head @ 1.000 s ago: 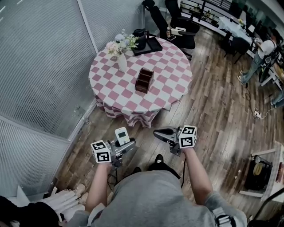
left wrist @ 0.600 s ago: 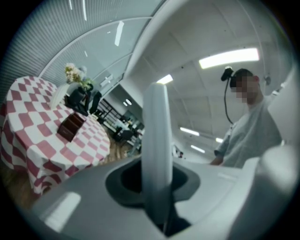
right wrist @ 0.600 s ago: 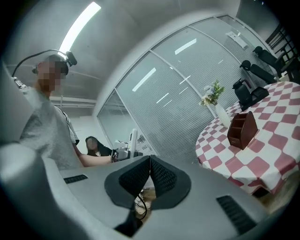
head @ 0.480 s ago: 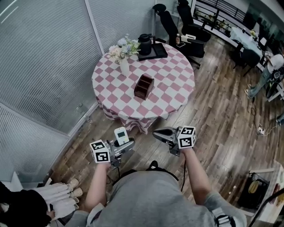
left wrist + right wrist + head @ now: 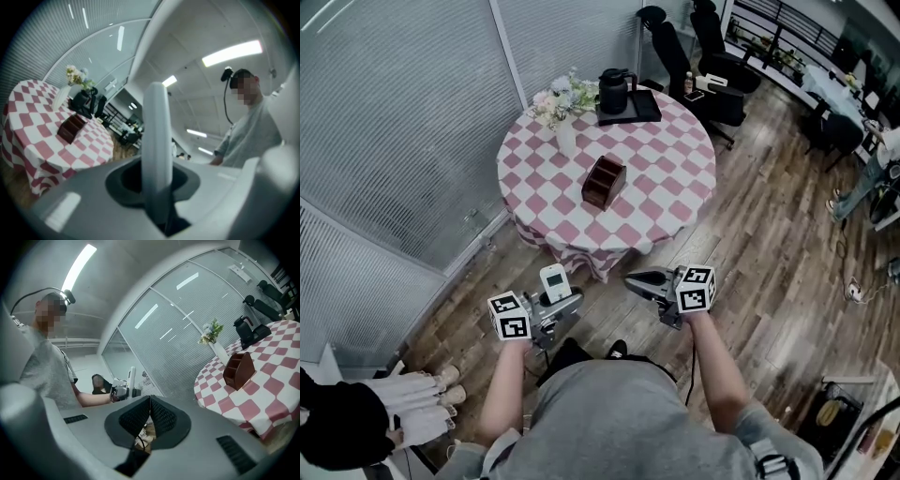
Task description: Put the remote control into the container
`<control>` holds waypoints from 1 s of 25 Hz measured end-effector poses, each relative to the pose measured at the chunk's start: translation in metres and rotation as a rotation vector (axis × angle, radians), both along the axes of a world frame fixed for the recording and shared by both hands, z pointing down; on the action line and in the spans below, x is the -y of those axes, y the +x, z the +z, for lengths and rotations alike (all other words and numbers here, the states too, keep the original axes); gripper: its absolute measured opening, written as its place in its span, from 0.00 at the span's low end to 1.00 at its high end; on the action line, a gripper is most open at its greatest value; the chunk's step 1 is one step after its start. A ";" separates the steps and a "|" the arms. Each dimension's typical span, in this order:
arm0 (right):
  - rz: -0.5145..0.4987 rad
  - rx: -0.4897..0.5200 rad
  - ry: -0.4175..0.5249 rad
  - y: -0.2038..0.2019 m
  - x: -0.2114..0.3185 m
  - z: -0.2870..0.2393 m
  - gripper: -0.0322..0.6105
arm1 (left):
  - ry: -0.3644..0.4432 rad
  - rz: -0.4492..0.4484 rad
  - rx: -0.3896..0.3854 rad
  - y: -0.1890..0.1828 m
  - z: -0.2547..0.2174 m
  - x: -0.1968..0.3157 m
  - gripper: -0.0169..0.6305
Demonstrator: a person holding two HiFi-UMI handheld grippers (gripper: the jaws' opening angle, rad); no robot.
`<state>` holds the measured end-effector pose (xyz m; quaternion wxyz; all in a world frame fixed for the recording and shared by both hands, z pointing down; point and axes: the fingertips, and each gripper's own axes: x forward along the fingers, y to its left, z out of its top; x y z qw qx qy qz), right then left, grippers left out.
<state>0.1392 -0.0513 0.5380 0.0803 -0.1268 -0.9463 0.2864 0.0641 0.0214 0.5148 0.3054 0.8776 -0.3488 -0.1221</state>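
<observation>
1. The white remote control [image 5: 553, 279] stands upright, clamped in your left tool [image 5: 565, 302], well short of the table [image 5: 675, 202].
2. The brown container [image 5: 604, 181] sits mid-table, and its contents are too dark to tell.
3. Your right tool [image 5: 631, 278] is pressed together, empty.

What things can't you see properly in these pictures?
White plastic remote control: left gripper view shows only its thin edge; buttons are too small in the head view.
Brown wooden container: head view, too small and dark to tell what is inside.
Person in black clothing: head view, cut off by the bottom-left corner.
</observation>
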 end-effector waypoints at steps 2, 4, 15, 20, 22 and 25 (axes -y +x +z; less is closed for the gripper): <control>0.003 -0.005 -0.003 0.001 0.006 0.001 0.08 | -0.004 -0.007 -0.004 -0.001 -0.001 0.004 0.13; 0.005 -0.011 -0.003 0.001 0.011 0.002 0.08 | -0.005 -0.008 -0.007 -0.002 0.000 0.010 0.13; 0.096 -0.039 0.004 -0.011 0.048 0.012 0.08 | 0.004 0.056 -0.022 -0.028 0.010 0.052 0.13; 0.157 -0.050 -0.001 -0.032 0.071 0.016 0.08 | -0.006 0.104 -0.038 -0.057 0.016 0.074 0.13; 0.171 -0.056 -0.005 -0.043 0.079 0.017 0.08 | -0.014 0.119 -0.043 -0.069 0.020 0.083 0.13; 0.188 -0.067 -0.014 -0.061 0.087 0.020 0.08 | -0.021 0.139 -0.048 -0.087 0.022 0.096 0.13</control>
